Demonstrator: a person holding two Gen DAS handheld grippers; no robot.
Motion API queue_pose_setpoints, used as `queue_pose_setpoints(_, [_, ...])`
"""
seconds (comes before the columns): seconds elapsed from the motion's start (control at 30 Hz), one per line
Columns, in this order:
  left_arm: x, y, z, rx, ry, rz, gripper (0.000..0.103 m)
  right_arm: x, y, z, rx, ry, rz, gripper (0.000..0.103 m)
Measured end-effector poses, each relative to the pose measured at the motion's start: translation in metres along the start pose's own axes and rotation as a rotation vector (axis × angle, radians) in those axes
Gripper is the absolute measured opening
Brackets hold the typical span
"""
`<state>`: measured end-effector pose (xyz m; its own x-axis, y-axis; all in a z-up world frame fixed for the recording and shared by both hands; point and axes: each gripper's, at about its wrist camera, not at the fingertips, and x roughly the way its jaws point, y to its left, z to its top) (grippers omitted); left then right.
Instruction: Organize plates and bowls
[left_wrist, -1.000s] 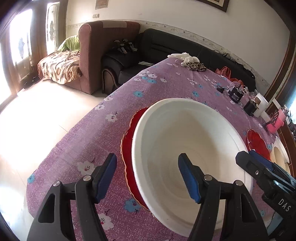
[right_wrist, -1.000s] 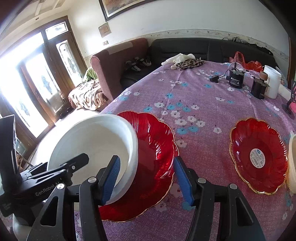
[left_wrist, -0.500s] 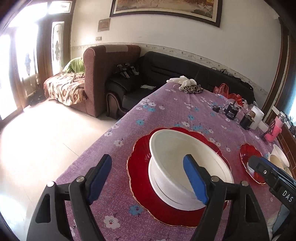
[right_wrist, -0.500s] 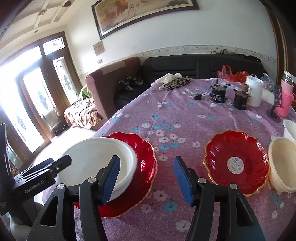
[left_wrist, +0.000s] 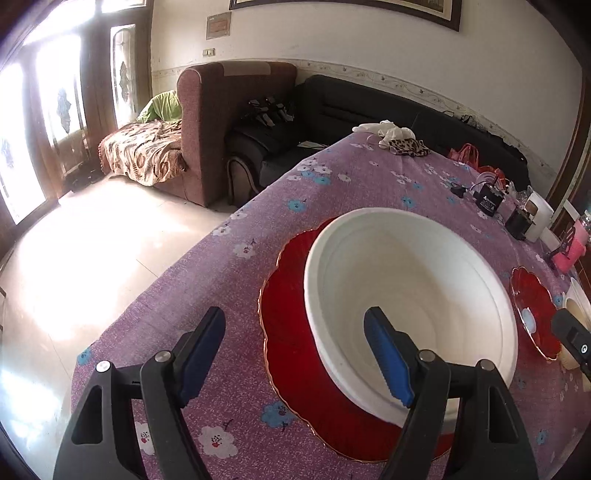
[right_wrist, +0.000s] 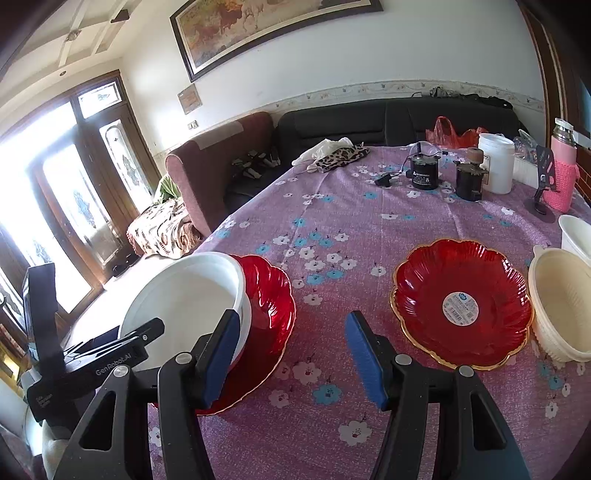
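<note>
Resting on the red plate (left_wrist: 291, 354) beneath the open, empty left gripper (left_wrist: 295, 354), white bowl (left_wrist: 410, 295) placed; second plate (right_wrist: 461, 302) ahead of the open, empty right gripper (right_wrist: 291, 350) outstanding.

White bowl (left_wrist: 410, 302) on red plate (left_wrist: 284, 332), left hand-held gripper (left_wrist: 295, 354) open astride bowl's rim

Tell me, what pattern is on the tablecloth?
Purple tablecloth with white and blue flowers; clearest in the right wrist view.
</note>
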<state>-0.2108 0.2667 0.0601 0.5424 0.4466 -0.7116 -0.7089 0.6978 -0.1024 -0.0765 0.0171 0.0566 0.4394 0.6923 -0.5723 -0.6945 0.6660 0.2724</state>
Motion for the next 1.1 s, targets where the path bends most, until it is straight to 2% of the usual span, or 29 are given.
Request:
queue_pose_setpoints(0.13, [-0.021, 0.006, 0.006, -0.012, -0.048, -0.003, 0.078, 0.002, -0.001, 0.001, 0.009, 0.005, 0.001, 0.065])
queue_pose_setpoints(0.23, [-0.045, 0.008, 0.009, -0.009, -0.124, 0.024, 0.079, 0.004, 0.000, -0.001, 0.013, 0.013, 0.010, 0.065])
queue_pose_setpoints(0.27, [-0.053, 0.006, 0.009, -0.002, -0.157, 0.040, 0.081, 0.004, 0.001, -0.002, 0.011, 0.011, 0.012, 0.065])
queue_pose_setpoints(0.33, [-0.073, -0.001, 0.007, 0.023, -0.252, 0.086, 0.095, 0.002, 0.004, -0.004, 0.000, 0.003, 0.007, 0.065])
queue_pose_setpoints(0.4, [-0.090, -0.009, 0.005, 0.048, -0.329, 0.129, 0.103, -0.003, 0.007, -0.007, -0.015, -0.014, -0.006, 0.066])
queue_pose_setpoints(0.43, [-0.099, -0.015, 0.004, 0.071, -0.377, 0.149, 0.103, -0.006, 0.008, -0.010, -0.022, -0.025, -0.015, 0.067])
queue_pose_setpoints(0.5, [-0.108, -0.028, 0.003, 0.120, -0.414, 0.153, 0.103, -0.012, 0.008, -0.013, -0.026, -0.041, -0.026, 0.072])
queue_pose_setpoints(0.57, [-0.108, -0.044, 0.001, 0.175, -0.393, 0.130, 0.103, -0.017, 0.006, -0.017, -0.024, -0.055, -0.037, 0.074])
queue_pose_setpoints(0.67, [-0.096, -0.066, -0.007, 0.231, -0.333, 0.143, 0.103, -0.026, 0.001, -0.024, -0.032, -0.075, -0.073, 0.079])
queue_pose_setpoints(0.77, [-0.086, -0.084, -0.015, 0.282, -0.279, 0.110, 0.103, -0.032, -0.008, -0.029, -0.022, -0.081, -0.097, 0.083])
queue_pose_setpoints(1.1, [-0.087, -0.133, -0.034, 0.407, -0.248, 0.061, 0.103, -0.057, -0.072, -0.045, 0.118, -0.080, -0.162, 0.085])
